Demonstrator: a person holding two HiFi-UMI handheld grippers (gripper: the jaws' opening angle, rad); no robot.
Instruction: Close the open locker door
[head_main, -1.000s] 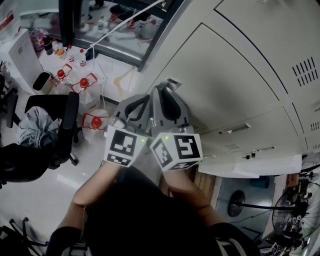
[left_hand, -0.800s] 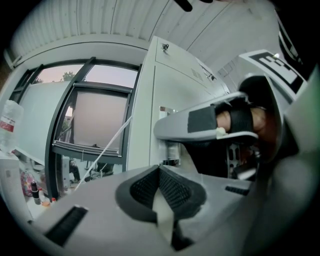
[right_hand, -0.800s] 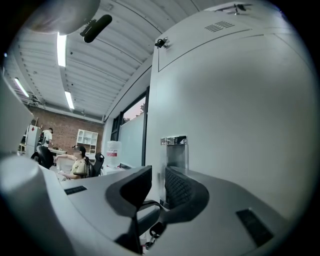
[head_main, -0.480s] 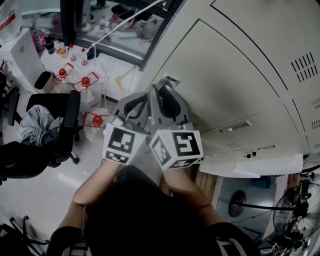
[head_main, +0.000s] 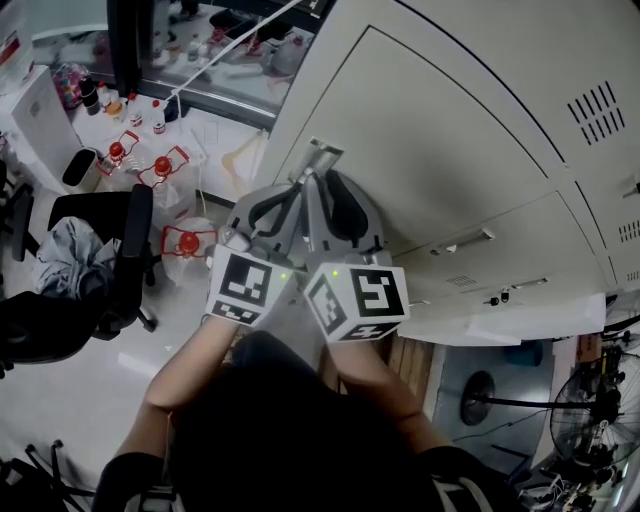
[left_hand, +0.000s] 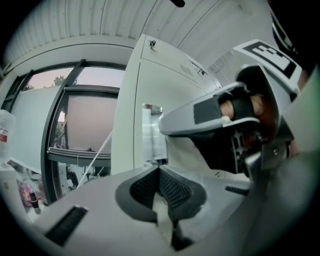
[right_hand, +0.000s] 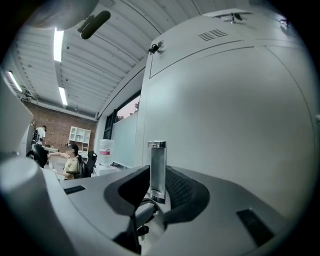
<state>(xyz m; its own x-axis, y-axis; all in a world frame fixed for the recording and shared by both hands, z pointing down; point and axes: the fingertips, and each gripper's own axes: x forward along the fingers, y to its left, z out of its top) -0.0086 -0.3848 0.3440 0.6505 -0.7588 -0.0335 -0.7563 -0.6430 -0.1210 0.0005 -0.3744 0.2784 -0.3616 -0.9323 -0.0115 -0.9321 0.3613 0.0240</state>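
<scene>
Grippers sit side by side in the head view: the left gripper (head_main: 296, 190) and the right gripper (head_main: 318, 180) both point at the metal handle (head_main: 314, 158). That handle stands at the left edge of the pale locker door (head_main: 440, 150).

Left gripper view: its jaws are pressed together at the tips with nothing between them. The handle stands just beyond them.

Right gripper view: its jaws clasp the lower end of the upright handle, and the door's flat face fills the space behind.
</scene>
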